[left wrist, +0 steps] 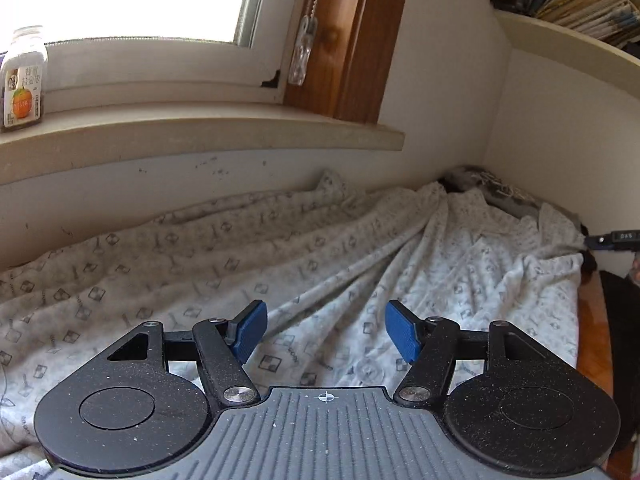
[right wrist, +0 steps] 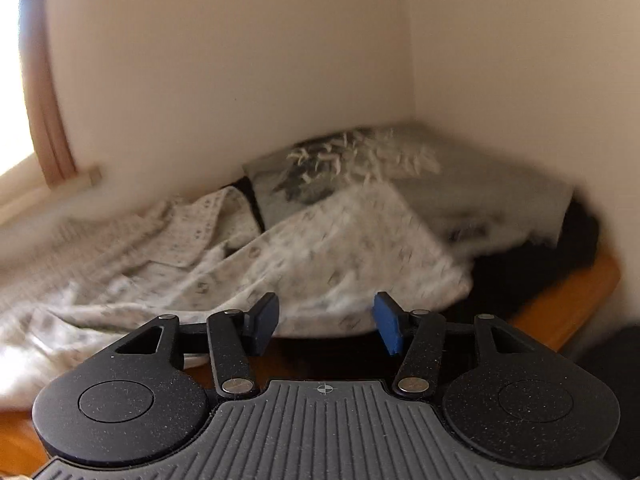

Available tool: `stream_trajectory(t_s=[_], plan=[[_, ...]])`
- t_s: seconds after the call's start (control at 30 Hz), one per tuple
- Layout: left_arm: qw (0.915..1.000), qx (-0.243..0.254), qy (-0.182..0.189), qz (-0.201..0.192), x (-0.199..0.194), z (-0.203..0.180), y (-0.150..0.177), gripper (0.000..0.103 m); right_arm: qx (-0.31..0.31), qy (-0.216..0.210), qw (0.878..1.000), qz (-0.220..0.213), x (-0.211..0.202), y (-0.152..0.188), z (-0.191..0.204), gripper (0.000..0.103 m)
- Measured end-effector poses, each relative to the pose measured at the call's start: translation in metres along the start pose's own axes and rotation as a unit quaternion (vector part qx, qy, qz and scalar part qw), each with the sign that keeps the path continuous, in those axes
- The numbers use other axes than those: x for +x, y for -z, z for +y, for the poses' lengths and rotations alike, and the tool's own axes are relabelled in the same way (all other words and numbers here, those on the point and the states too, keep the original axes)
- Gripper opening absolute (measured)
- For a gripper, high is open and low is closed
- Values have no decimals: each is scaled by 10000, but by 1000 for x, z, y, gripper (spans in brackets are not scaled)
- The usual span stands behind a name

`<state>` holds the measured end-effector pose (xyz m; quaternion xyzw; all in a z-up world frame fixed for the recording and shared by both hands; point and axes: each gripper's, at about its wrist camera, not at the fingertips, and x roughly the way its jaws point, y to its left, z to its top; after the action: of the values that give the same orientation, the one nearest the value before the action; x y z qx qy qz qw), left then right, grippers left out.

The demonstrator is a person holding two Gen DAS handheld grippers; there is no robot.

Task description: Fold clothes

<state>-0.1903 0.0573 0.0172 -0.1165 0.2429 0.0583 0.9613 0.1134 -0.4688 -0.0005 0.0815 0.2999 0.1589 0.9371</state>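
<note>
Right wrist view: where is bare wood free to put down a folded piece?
Bare wood shows only as a strip right of the patterned garment, in front of the dark clothes, and a small patch at the lower left. The garment and the grey pillow crowd everything else toward the wall.

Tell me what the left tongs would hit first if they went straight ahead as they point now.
Most likely the patterned white garment spread out ahead; the left tongs stand open and empty, aimed down at its wrinkled middle. Depth is hard to judge.
</note>
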Motion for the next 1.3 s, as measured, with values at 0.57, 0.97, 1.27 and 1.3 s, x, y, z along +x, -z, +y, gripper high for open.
stream_trajectory(t_s=[0.57, 0.97, 1.27, 1.3], plan=[[9997, -135, 197, -97, -5, 4, 2, 73, 390, 474, 9979, -227, 10, -3, 32, 13], [9996, -84, 240, -83, -3, 4, 4, 74, -1180, 128, 9762, -1813, 3, -125, 150, 8], [9997, -103, 215, -60, -2, 4, 4, 74, -2473, -289, 9521, -1775, 77, -152, 266, 21], [9997, -94, 212, -62, -2, 4, 4, 75, -2509, -324, 9548, -1559, 84, -147, 266, 37]])
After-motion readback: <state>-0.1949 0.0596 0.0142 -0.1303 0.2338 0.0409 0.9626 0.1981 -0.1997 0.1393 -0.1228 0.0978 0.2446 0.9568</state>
